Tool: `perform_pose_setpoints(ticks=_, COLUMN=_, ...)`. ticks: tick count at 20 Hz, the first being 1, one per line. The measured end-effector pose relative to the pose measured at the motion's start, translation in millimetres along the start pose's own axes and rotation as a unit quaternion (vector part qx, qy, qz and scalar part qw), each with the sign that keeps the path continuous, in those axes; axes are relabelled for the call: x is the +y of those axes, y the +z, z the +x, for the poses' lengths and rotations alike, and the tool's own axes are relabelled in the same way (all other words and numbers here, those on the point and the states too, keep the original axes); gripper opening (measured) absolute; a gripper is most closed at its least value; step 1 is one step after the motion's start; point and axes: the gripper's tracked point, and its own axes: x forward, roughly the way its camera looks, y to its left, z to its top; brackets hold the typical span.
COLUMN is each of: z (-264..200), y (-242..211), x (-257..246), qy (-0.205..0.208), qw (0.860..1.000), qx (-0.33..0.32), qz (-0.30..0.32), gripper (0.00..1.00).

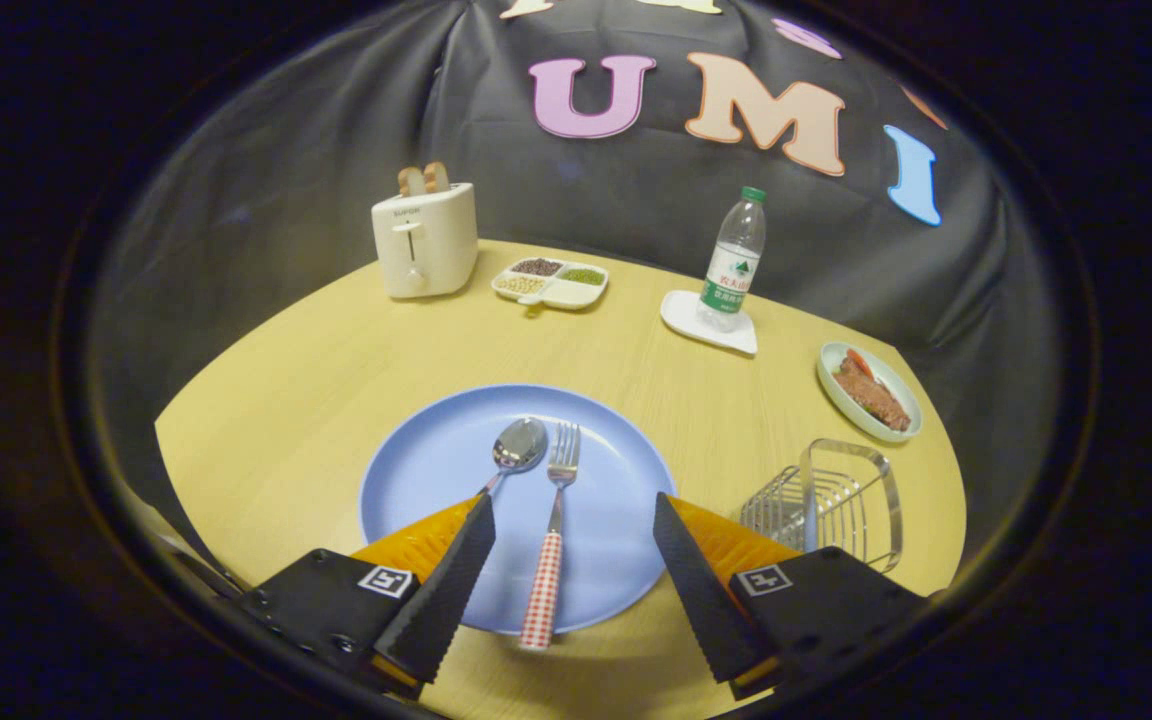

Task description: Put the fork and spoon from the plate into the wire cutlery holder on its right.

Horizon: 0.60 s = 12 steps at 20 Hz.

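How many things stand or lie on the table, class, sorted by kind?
Cutlery: 2, spoon and fork
Dishes: 4, blue plate, divided snack tray, white coaster, food dish
Wire cutlery holder: 1
Toaster: 1
Water bottle: 1
Total: 9
The gripper is open, empty.

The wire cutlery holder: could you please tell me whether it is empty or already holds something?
Empty: the wire cutlery holder holds nothing, while the fork and spoon lie on the plate, between the gripper's open fingers.
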Motion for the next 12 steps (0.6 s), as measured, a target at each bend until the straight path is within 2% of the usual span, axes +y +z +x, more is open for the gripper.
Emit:
perform_pose_setpoints(ticks=2, z=5.3, y=-10.4, x=1.2, qy=0.005, qw=1.000, qx=0.015, qz=-0.004, gripper=1.00)
perform_pose_setpoints(ticks=12, z=16.1, y=-36.5, x=15.5, qy=0.029, qw=0.998, qx=0.056, qz=-0.021, gripper=0.46)
